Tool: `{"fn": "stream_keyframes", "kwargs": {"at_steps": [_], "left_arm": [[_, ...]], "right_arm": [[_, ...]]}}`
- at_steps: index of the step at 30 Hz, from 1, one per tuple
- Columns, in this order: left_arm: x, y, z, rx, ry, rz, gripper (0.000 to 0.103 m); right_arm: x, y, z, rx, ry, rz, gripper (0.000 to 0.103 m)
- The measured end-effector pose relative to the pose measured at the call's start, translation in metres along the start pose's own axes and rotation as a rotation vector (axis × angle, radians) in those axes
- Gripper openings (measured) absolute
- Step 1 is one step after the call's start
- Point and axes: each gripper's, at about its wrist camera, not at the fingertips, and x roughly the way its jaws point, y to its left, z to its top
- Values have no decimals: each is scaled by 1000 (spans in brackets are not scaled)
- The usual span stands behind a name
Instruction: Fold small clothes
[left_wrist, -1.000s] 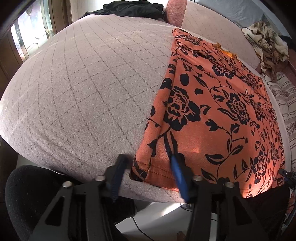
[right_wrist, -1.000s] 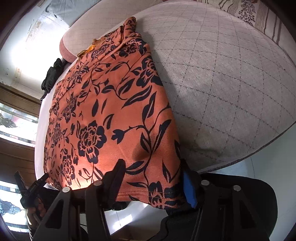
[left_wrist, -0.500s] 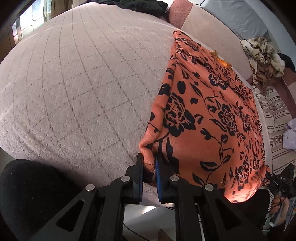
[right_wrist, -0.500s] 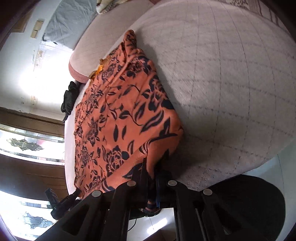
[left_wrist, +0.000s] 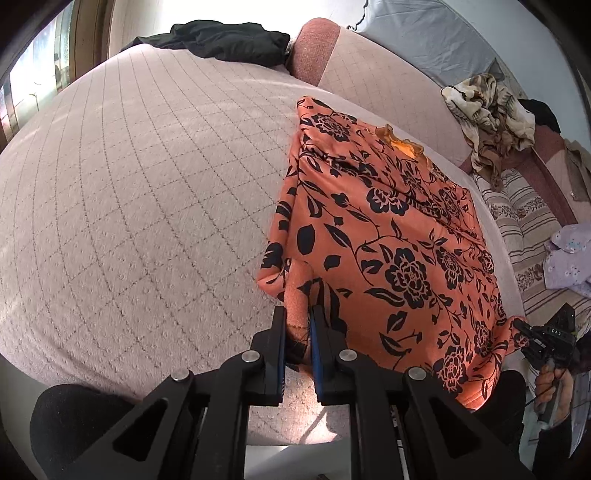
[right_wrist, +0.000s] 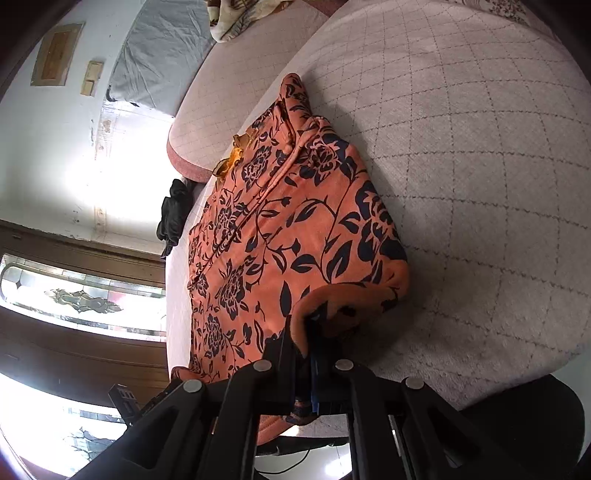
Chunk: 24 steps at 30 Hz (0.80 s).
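Daylight fills both views. In the left wrist view a window (left_wrist: 33, 92) at the upper left is washed out, and the wall behind the bed's (left_wrist: 129, 221) far edge glares white. In the right wrist view the wall (right_wrist: 122, 173) at left blows out to pure white, as does the glass low at left. The orange top (left_wrist: 388, 240) is evenly lit and sharp, with soft shadows in its folds and beside it on the quilt. Fisheye bending curves the bed into a dome, and the corners go black. The fingers (left_wrist: 317, 354) read as dark silhouettes.
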Motion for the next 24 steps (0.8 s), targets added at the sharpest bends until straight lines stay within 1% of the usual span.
{"fn": "stream_keyframes", "kwargs": {"at_steps": [1, 3, 5, 7, 8, 9, 10, 11, 12, 13, 14, 15, 16, 17, 18, 19, 20, 21, 22, 23, 24], "left_arm": [[-1, -1, 6, -1, -6, -16, 12], [-7, -7, 26, 17, -43, -65, 12], [-10, -19, 59, 47, -95, -88, 12], [-8, -28, 103, 52, -153, -124, 12], [-3, -30, 127, 44, -184, -135, 12], [6, -31, 152, 26, -212, -139, 12], [20, -30, 177, 0, -221, -146, 13], [40, -29, 200, -22, -208, -136, 17], [61, -28, 220, -34, -214, -84, 22], [81, -26, 235, -46, -236, -12, 26], [103, -22, 247, -62, -241, 42, 47], [126, -16, 255, -66, -193, 103, 69], [143, -8, 258, -92, -123, 182, 69], [150, 1, 255, -127, -85, 201, 69], [147, 8, 248, -147, -88, 161, 69], [139, 13, 240, -155, -109, 139, 69], [127, 18, 229, -161, -138, 148, 69], [112, 21, 215, -171, -176, 139, 69], [99, 24, 199, -185, -198, 113, 70], [91, 24, 183, -188, -180, 83, 70], [86, 23, 167, -190, -157, 47, 70]], "right_arm": [[3, 0, 3, 11, 5, 11, 5], [8, 3, 14, 28, 10, 48, 5], [11, 14, 36, 29, 3, 107, 5], [13, 32, 72, 14, -31, 171, 5], [14, 43, 93, 2, -62, 201, 5], [16, 54, 116, -16, -100, 212, 5], [19, 63, 140, -35, -141, 213, 5], [26, 67, 162, -24, -177, 211, 6], [38, 64, 184, 21, -201, 208, 9], [53, 60, 204, 43, -208, 191, 10], [70, 56, 222, 26, -211, 169, 11], [84, 51, 232, 20, -228, 132, 17], [95, 45, 234, 23, -235, 72, 27], [101, 40, 231, 37, -227, 16, 28], [101, 37, 219, 51, -221, -1, 28], [97, 36, 205, 31, -218, 1, 28], [91, 39, 188, -17, -218, -21, 28], [82, 43, 170, -64, -225, -55, 29], [70, 44, 151, -91, -243, -79, 30], [59, 42, 132, -93, -265, -90, 36], [51, 38, 114, -78, -281, -101, 64]]}}
